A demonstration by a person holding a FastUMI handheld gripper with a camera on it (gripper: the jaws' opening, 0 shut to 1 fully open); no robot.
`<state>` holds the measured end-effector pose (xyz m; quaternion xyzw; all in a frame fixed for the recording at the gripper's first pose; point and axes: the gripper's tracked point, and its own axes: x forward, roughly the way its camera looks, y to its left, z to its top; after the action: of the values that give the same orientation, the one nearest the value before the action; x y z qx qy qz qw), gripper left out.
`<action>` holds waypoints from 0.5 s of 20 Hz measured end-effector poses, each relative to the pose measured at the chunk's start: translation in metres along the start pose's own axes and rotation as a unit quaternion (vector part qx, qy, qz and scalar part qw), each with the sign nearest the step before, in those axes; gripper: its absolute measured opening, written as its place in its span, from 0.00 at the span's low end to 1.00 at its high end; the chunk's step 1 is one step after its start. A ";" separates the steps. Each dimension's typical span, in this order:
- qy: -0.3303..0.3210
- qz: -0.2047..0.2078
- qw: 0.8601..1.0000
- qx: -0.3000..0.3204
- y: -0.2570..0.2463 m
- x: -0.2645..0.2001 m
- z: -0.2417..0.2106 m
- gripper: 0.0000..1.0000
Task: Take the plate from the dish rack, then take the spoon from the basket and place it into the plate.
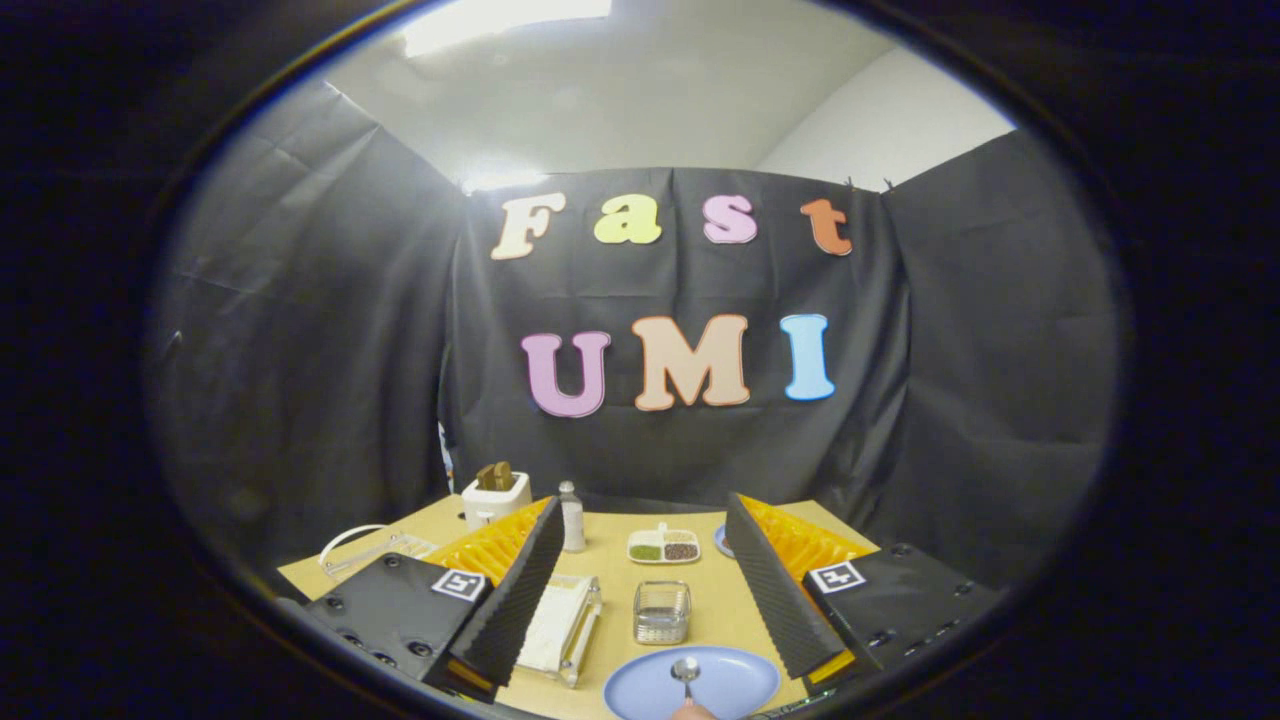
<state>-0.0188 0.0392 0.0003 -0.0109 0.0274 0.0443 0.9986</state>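
A blue plate point(735, 683) lies flat on the tan table between my fingers, close in front. A metal spoon point(685, 672) rests in the plate with its bowl pointing away from me. Just beyond the plate stands a small wire basket point(661, 611). A clear dish rack point(566, 624) sits beside the left finger, holding something flat and white. My gripper point(650, 650) hovers above the table with its jaws wide apart and nothing between them.
Farther back stand a white divided dish point(663, 545) of grains, a small clear bottle point(571, 516), a white toaster point(494, 498) with toast, a clear container point(372, 550) on the left and a small blue dish point(722, 541).
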 end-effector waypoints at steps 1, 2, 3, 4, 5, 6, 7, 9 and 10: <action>-0.002 -0.001 1.000 0.004 -0.001 0.000 0.001 1.00; -0.001 -0.003 1.000 0.007 -0.002 0.001 0.000 1.00; -0.003 -0.005 1.000 0.009 -0.003 0.001 0.001 1.00; -0.005 -0.009 1.000 0.009 -0.006 0.001 0.001 1.00; -0.006 -0.014 1.000 0.010 -0.010 0.001 0.001 1.00; -0.008 -0.015 1.000 0.013 -0.011 0.001 0.001 1.00; -0.010 -0.018 1.000 0.016 -0.012 0.000 0.002 1.00; -0.016 -0.022 0.999 0.020 -0.016 -0.001 0.006 1.00; -0.018 -0.022 0.999 0.022 -0.016 -0.001 0.007 1.00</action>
<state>-0.0184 0.0231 0.0079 0.0110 0.0099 0.0217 0.9997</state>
